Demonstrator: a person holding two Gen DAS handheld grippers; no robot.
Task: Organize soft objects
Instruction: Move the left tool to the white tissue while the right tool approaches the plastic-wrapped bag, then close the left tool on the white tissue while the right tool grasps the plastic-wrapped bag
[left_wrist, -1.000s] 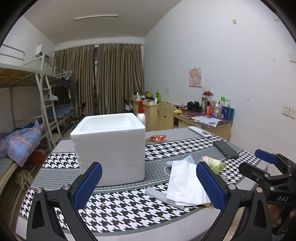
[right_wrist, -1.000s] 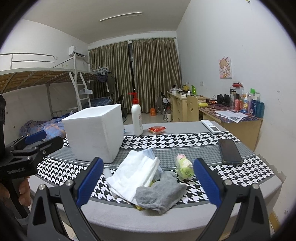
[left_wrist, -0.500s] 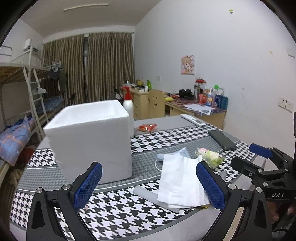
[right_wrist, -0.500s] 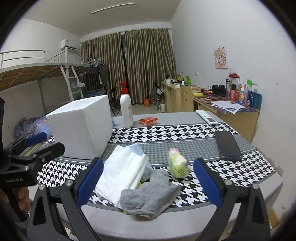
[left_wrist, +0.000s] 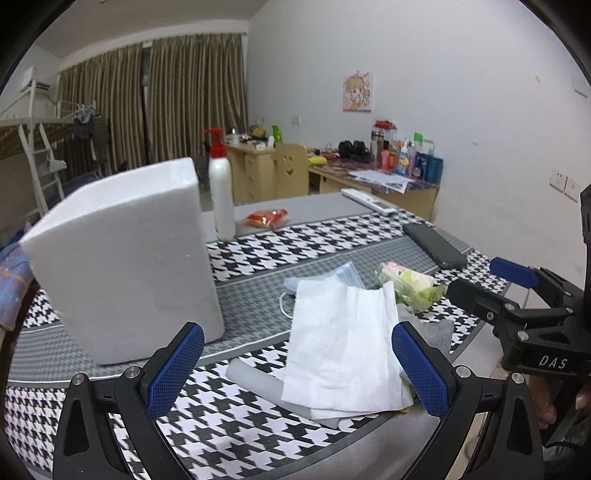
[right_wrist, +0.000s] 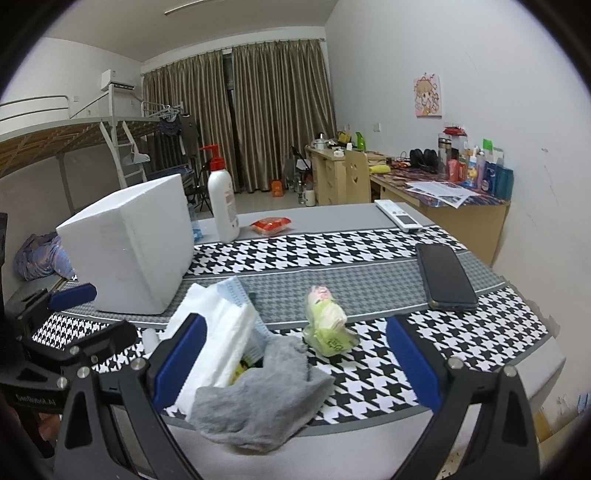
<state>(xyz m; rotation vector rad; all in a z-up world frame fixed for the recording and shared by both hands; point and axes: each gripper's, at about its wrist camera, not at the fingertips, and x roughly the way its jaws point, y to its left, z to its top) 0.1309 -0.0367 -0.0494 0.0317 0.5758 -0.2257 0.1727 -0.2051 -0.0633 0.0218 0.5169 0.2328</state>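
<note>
A heap of soft things lies at the table's near edge. A white cloth (left_wrist: 343, 339) (right_wrist: 218, 339) covers a pale blue face mask (left_wrist: 343, 275) (right_wrist: 232, 290). A grey sock (right_wrist: 258, 402) (left_wrist: 436, 330) hangs over the edge, and a green tissue pack (right_wrist: 327, 319) (left_wrist: 410, 282) lies just beyond. A white foam box (left_wrist: 122, 258) (right_wrist: 129, 247) stands to the left. My left gripper (left_wrist: 295, 367) is open, low before the white cloth. My right gripper (right_wrist: 291, 363) is open with the sock between its fingers, touching nothing.
A black phone (right_wrist: 445, 277) (left_wrist: 434, 245) lies at the right of the houndstooth table runner (right_wrist: 332, 247). Behind the box stand a white pump bottle (right_wrist: 221, 199) (left_wrist: 221, 192), a red snack packet (right_wrist: 271, 225) and a white remote (right_wrist: 397, 216). A cluttered desk (right_wrist: 436, 192) lines the right wall.
Both grippers have dropped lower and moved closer to the heap; the left one has also swung right, so the box top is out of sight. Jaws stay open.
</note>
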